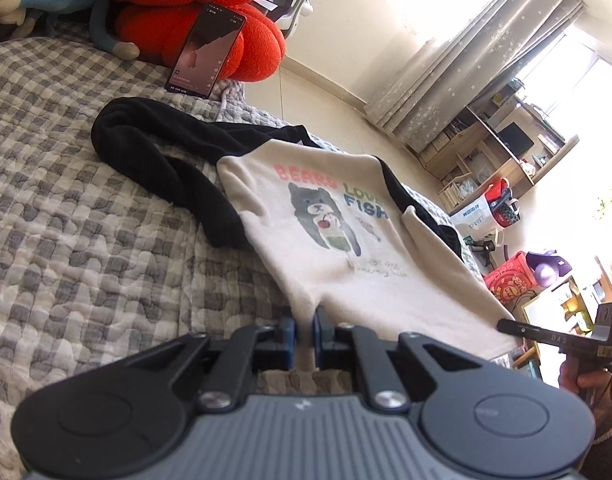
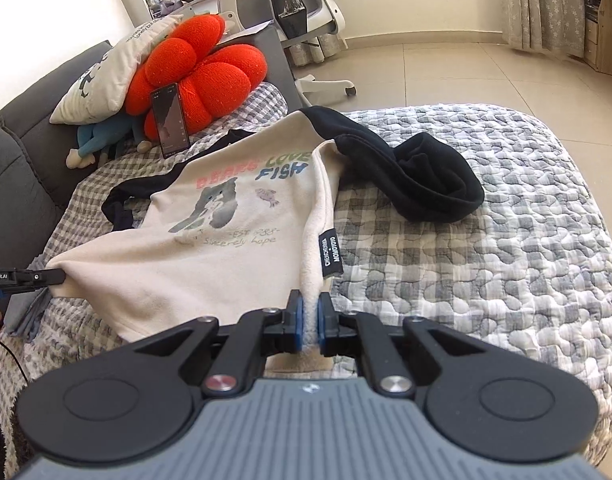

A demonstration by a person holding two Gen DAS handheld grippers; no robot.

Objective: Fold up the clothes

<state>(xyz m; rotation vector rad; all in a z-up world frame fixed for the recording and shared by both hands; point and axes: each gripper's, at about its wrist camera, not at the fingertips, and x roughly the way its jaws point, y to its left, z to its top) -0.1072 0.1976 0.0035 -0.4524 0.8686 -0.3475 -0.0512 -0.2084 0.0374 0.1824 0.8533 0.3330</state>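
Note:
A cream sweatshirt (image 1: 346,264) with black sleeves and a bear print lies face up on the checked quilt (image 1: 86,240). My left gripper (image 1: 304,328) is shut on one bottom corner of its hem. My right gripper (image 2: 310,320) is shut on the other hem corner, beside a black label (image 2: 332,254). The hem is lifted and stretched between the two grippers. Each gripper also shows in the other's view: the right gripper (image 1: 502,324) at the far right, the left gripper (image 2: 62,276) at the far left. One black sleeve (image 2: 418,176) lies bunched on the quilt (image 2: 506,220).
A red flower cushion (image 2: 198,76), a phone (image 2: 170,120) leaning on it, a white pillow (image 2: 114,68) and a blue plush toy (image 2: 102,140) sit at the head end. An office chair (image 2: 306,8) stands on the tiled floor beyond. Shelves (image 1: 502,152) and clutter line the window wall.

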